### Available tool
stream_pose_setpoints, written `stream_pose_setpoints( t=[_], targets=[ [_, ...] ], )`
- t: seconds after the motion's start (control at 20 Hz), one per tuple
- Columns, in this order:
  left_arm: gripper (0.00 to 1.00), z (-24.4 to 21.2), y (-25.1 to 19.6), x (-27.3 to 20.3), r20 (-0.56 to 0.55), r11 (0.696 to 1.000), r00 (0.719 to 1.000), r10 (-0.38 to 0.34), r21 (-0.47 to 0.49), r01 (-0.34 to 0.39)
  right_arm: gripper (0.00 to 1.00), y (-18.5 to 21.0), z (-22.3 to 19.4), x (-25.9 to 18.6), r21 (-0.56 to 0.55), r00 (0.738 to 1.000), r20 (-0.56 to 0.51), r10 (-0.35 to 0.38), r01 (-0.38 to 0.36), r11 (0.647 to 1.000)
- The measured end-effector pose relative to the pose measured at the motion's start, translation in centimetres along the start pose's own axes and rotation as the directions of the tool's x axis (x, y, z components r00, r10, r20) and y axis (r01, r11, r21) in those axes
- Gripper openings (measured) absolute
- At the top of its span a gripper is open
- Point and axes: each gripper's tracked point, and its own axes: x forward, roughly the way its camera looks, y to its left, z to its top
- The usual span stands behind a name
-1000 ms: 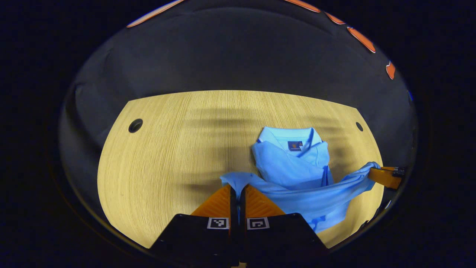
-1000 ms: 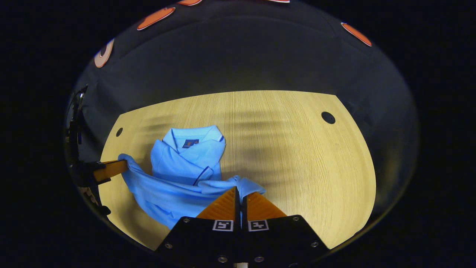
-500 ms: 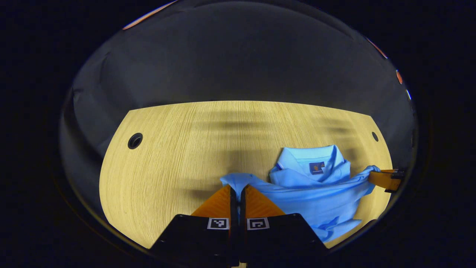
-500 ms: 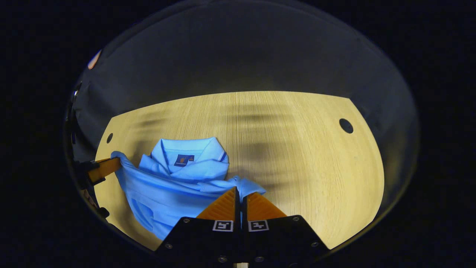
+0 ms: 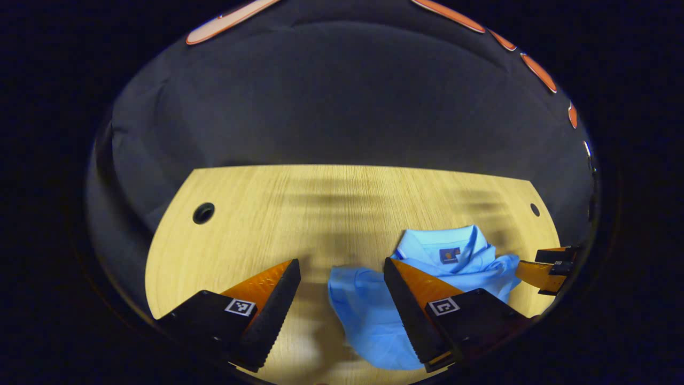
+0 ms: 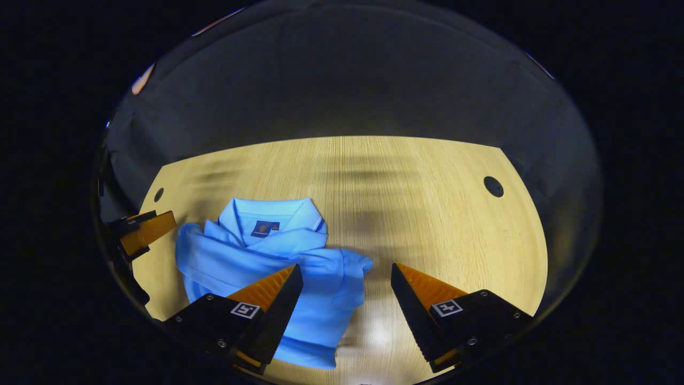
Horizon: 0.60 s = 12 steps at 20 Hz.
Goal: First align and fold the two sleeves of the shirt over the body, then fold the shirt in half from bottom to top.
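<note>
Both claws released above a folded shirt on the counter.

In the left gripper view the left claw (image 5: 342,270) stands wide apart, grasping nothing, with the blue shirt (image 5: 368,315) lying on the wooden counter (image 5: 256,214) between and past its fingers; the collar (image 5: 443,243) sits at the far end, and the right claw (image 5: 545,267) shows beside the shirt's other edge. In the right gripper view the right claw (image 6: 347,272) is likewise spread and free of cloth, the shirt (image 6: 256,256) lies bunched just left of it, folded over itself, collar (image 6: 272,214) farthest away, and the left claw (image 6: 144,230) hangs near its far side, apart from the fabric.
</note>
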Motion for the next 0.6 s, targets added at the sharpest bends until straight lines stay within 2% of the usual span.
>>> stream_pose_setpoints(
  t=[0.15, 0.3, 0.45, 0.6],
  targets=[
    [1.0, 3.7, 0.4, -4.4, 0.114, 0.999, 0.993, 0.009, 0.037, -0.013, 1.0, 0.0, 1.2, -3.7, 0.007, 0.997, 0.07, 0.008, -0.009, 1.0],
    [1.0, 6.5, -0.8, -9.8, 0.22, 0.997, 0.975, -0.003, 0.072, -0.013, 1.0, 0.0, 2.4, -8.3, 0.003, 0.987, 0.162, 0.017, -0.017, 1.0],
    [1.0, 8.7, -2.0, -16.0, 0.326, 0.997, 0.945, -0.023, 0.072, -0.001, 1.0, -0.3, 3.4, -13.5, 0.006, 0.965, 0.261, 0.024, -0.027, 1.0],
    [1.0, 9.1, -2.7, -21.3, 0.423, 0.995, 0.906, -0.017, 0.095, -0.026, 1.0, -0.9, 3.1, -18.5, 0.017, 0.941, 0.338, 0.032, -0.04, 0.999]
  ],
)
